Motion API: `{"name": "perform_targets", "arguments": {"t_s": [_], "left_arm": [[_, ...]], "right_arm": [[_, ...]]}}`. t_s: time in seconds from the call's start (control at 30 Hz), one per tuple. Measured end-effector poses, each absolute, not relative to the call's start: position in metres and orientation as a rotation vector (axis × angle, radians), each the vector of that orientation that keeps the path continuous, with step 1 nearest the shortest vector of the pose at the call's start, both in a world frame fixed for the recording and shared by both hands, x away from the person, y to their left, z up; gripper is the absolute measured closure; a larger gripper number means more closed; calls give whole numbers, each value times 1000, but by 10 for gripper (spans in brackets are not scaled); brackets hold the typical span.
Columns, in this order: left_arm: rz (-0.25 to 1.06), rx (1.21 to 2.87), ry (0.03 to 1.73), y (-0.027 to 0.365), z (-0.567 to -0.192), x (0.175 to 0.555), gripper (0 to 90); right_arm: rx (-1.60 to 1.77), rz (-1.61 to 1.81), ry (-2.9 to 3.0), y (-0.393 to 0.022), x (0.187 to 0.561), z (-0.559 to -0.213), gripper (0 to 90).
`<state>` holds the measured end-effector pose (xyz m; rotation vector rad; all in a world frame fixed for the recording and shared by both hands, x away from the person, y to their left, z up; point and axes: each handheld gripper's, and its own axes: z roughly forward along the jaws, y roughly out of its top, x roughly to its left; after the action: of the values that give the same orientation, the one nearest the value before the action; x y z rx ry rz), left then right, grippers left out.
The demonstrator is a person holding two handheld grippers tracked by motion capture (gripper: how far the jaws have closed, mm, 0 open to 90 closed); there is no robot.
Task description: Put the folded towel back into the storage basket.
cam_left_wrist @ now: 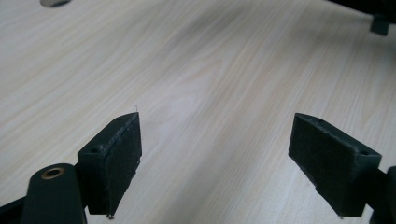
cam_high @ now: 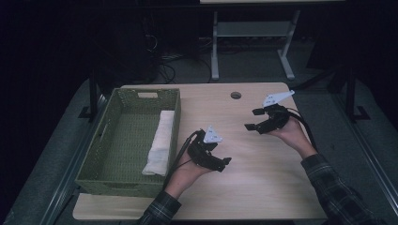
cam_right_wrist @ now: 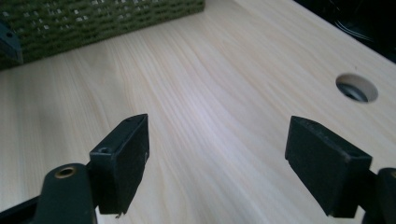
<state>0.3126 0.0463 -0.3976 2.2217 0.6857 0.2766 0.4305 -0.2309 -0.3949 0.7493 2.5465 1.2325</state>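
Hovering over the bare middle of the desk (cam_high: 263,159), both grippers are empty, with their jaws spread apart. The left gripper (cam_high: 225,161) is near the front half of the desk, just right of the basket (cam_high: 94,154), and it points to the right; its own view shows the gripper (cam_left_wrist: 215,154) with only pale wood grain between the two black pads (cam_left_wrist: 119,158). The right gripper (cam_high: 251,119) is farther back and to the right, well apart from the left one, and it points left toward the basket; its own view shows the gripper (cam_right_wrist: 215,158) with the same wood between its pads (cam_right_wrist: 126,158), the basket's green woven wall (cam_right_wrist: 102,18) across the top, and the cable hole (cam_right_wrist: 357,87) at the right. The green basket fills the left side of the desk, and a rolled white towel (cam_high: 161,140) lies inside it along its right wall. The cable hole (cam_high: 235,95) is close to the back edge, behind the right gripper. Plaid sleeves (cam_high: 333,187) come in over the front edge.
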Motion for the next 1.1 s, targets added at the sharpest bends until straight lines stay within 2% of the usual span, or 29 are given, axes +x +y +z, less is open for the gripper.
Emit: {"name": "perform_targets", "arguments": {"t_s": [0.67,1.1], "left_arm": [[251,2263,696,48,-448,306,166],[257,2316,704,47,-470,304,158]], "right_arm": [[884,1135,2518,-265,378,-442,158],[1011,1106,2484,-295,349,-455,122]]}}
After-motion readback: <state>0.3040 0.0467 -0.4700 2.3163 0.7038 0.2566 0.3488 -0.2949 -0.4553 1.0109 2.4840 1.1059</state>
